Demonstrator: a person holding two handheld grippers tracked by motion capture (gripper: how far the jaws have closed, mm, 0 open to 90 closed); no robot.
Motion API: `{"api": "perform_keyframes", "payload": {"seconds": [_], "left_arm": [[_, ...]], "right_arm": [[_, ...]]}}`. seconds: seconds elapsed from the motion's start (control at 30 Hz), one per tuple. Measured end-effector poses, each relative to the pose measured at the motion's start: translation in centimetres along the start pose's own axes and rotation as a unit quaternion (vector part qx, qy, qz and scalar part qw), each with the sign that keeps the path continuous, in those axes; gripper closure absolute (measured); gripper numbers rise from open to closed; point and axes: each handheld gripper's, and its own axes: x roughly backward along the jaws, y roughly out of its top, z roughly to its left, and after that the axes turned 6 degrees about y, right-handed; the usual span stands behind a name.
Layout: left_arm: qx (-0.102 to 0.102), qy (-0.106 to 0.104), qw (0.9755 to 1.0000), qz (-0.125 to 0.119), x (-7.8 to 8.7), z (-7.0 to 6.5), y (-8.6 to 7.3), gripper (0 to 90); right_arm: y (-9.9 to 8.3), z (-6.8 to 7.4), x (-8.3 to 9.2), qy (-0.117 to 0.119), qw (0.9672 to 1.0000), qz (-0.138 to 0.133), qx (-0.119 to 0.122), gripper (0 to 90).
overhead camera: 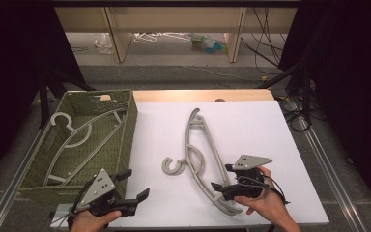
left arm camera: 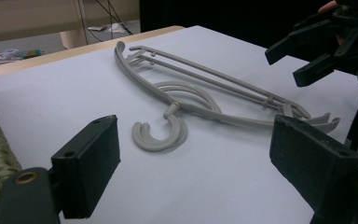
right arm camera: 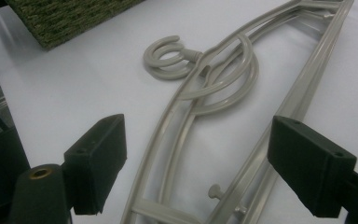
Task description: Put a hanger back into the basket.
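Nearest us, our left tool hangs wide open and empty over the white worktop, beside the green basket. Our right tool is also spread wide, gripping nothing, straddling the near end of the grey hanger lying flat mid-worktop. Farther off, another hanger lies in the basket.

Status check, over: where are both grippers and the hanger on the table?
Left gripper open, fingers apart, nothing held. Right gripper open, poised over grey hanger near its lower end. Hanger flat on white table. Second hanger in green basket. Nothing blocking.
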Motion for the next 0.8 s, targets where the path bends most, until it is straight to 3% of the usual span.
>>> {"api": "perform_keyframes", "payload": {"seconds": [0.07,0.13,0.27,0.37,0.4,0.53,0.57,0.63,0.8], "left_arm": [[-0.007,-0.004,1.0000,-0.005,0.0,0.2,-0.1,15.9],[0.002,-0.002,1.0000,-0.003,0.0,0.2,-0.2,15.9],[-0.011,-0.001,0.9999,-0.004,0.2,0.4,-0.5,15.9],[-0.011,-0.002,0.9999,-0.004,0.2,0.4,-0.5,15.9],[-0.011,-0.003,0.9999,-0.004,0.1,0.4,-0.5,15.9],[-0.002,-0.003,1.0000,-0.002,-0.1,0.2,-0.6,15.9],[-0.003,-0.005,1.0000,0.005,-0.2,0.2,-0.7,15.9],[-0.010,-0.008,0.9999,0.006,-0.2,0.2,-0.7,15.9],[-0.015,-0.011,0.9998,0.003,-0.2,0.2,-0.6,15.9]], "right_arm": [[0.1,0.2,-0.6,-0.004,1.0000,0.007,0.005,19.6],[0.1,0.4,-0.9,-0.004,0.9999,0.011,0.005,19.5],[0.7,1.1,-2.4,-0.017,0.9992,0.035,0.006,17.8],[0.9,1.5,-3.4,-0.025,0.9984,0.050,0.003,17.5],[1.0,1.4,-4.2,-0.024,0.9972,0.070,0.008,17.5],[1.1,1.3,-5.6,-0.029,0.9960,0.084,0.005,17.3],[1.4,1.3,-6.2,-0.028,0.9941,0.104,0.014,17.4],[1.6,1.4,-7.1,-0.034,0.9919,0.122,0.008,17.4],[2.5,1.8,-9.1,-0.041,0.9871,0.153,0.026,21.8]]}}
